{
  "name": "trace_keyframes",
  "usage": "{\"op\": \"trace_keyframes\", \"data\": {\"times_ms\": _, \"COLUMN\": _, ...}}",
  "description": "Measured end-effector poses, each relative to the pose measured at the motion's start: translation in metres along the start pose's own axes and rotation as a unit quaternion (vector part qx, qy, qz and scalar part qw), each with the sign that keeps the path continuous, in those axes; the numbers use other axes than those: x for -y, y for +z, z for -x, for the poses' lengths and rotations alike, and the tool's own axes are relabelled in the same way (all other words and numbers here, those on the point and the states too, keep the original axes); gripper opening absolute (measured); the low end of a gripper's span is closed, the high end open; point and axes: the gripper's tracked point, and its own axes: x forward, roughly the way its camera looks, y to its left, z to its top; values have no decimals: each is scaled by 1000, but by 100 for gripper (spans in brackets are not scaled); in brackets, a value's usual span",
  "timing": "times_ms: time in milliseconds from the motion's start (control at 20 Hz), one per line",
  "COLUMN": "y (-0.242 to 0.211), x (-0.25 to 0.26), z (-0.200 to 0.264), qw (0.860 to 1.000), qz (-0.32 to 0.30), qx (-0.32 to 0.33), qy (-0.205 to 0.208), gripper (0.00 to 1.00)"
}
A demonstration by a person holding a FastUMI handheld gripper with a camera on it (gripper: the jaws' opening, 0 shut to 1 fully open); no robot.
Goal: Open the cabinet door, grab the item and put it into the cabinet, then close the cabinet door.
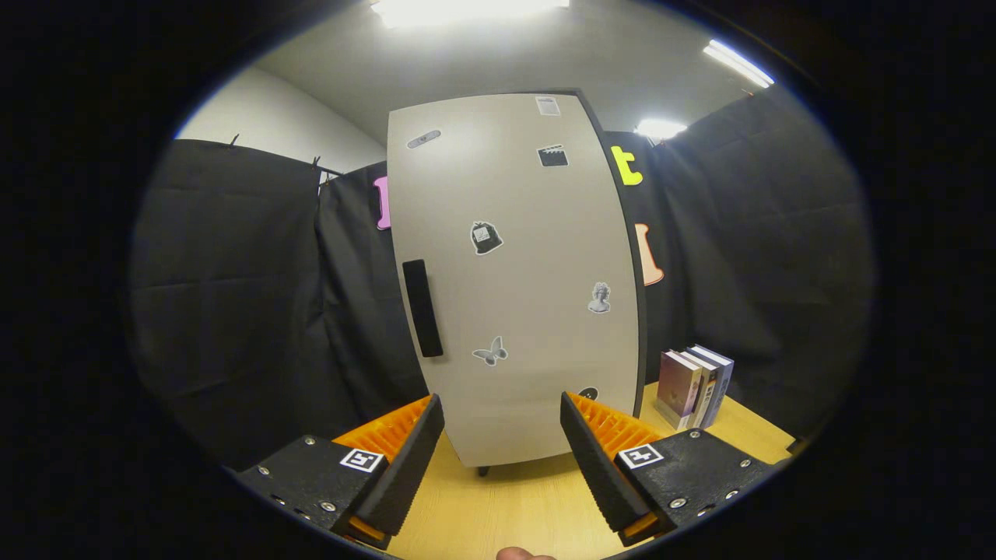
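1. Wooden tabletop [498, 505] under me, black cloth walls all round.
2. My gripper [502, 435] hangs wide apart, holding nothing.
3. Beyond my fingers: the cabinet [513, 272], door shut, handle [422, 308] ahead of my left finger.
4. Books [692, 386] stand past my right finger, beside the cabinet.

The gripper [502, 435] hangs with its fingers spread wide and nothing between them, over bare table [498, 505]. Just ahead, the shut cabinet door [513, 295] blocks the way forward; its handle [422, 308] sits near the door's left edge, unobstructed. Right of the cabinet, books [692, 386] stand on the table, with open tabletop in front of them. Left of the cabinet hangs the booth wall.
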Motion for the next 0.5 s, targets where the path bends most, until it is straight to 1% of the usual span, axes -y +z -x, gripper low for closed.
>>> {"op": "trace_keyframes", "data": {"times_ms": 500, "y": 0, "x": 2, "z": -3, "qw": 1000, "qz": -3, "qx": -1, "qy": 2, "gripper": 94}}
